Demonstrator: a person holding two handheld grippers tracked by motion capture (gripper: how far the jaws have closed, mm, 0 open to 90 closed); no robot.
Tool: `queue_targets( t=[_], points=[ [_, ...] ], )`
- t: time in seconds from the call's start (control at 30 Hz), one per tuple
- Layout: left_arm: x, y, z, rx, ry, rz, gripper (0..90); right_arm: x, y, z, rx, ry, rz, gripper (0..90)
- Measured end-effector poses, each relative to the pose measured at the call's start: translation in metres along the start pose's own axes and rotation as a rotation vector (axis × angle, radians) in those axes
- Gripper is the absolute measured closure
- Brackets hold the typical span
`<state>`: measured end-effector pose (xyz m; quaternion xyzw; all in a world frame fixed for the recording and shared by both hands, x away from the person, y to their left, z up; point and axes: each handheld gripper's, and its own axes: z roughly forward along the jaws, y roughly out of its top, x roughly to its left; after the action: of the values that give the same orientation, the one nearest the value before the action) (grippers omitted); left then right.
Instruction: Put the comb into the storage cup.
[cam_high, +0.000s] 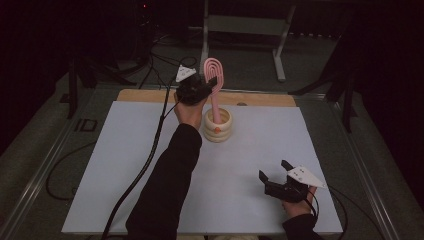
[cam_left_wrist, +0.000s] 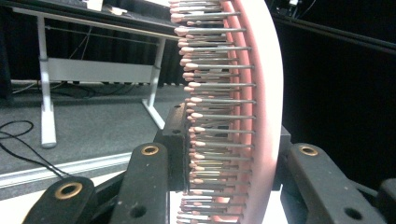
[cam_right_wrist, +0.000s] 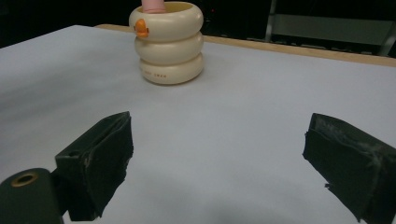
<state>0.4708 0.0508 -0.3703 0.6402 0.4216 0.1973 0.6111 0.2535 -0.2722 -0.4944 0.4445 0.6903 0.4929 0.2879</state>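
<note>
Dark room, white table (cam_high: 150, 165): left tongs (cam_high: 212, 82) clamped on hairbrush (cam_high: 214, 70) w/ handle in cup (cam_high: 217, 125); right tongs (cam_high: 274, 170) apart, idle. Next, prob. release or lift straight.

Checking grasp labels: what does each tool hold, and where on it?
The left tool grips the pink hairbrush across its bristled head; its handle stands in the cream holder. The right tool holds nothing.

hairbrush (cam_high: 214, 75): pink, metal bristles | pose: upright, handle down in cream ringed holder (cam_high: 217, 126) | place: upper centre of frame

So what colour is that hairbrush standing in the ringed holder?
Pink hairbrush, clearest in the left gripper view.
</note>
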Motion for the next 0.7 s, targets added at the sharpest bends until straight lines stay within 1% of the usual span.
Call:
queue_targets(
  t=[0.23,0.53,0.7],
  points=[
    [-0.0003,-0.0009,0.0010,0.000,-0.005,0.002,65.0,0.0002,0.0000,0.0001,-0.001,0.002,0.000,7.8],
    [-0.0035,-0.0064,0.0060,0.003,-0.013,0.007,65.0,0.0003,0.0001,0.0000,-0.002,0.002,0.004,7.8],
    [-0.0043,-0.0082,0.0076,0.004,-0.007,0.010,65.0,0.0002,0.0002,0.0000,-0.003,0.000,0.006,7.8]
  ],
)
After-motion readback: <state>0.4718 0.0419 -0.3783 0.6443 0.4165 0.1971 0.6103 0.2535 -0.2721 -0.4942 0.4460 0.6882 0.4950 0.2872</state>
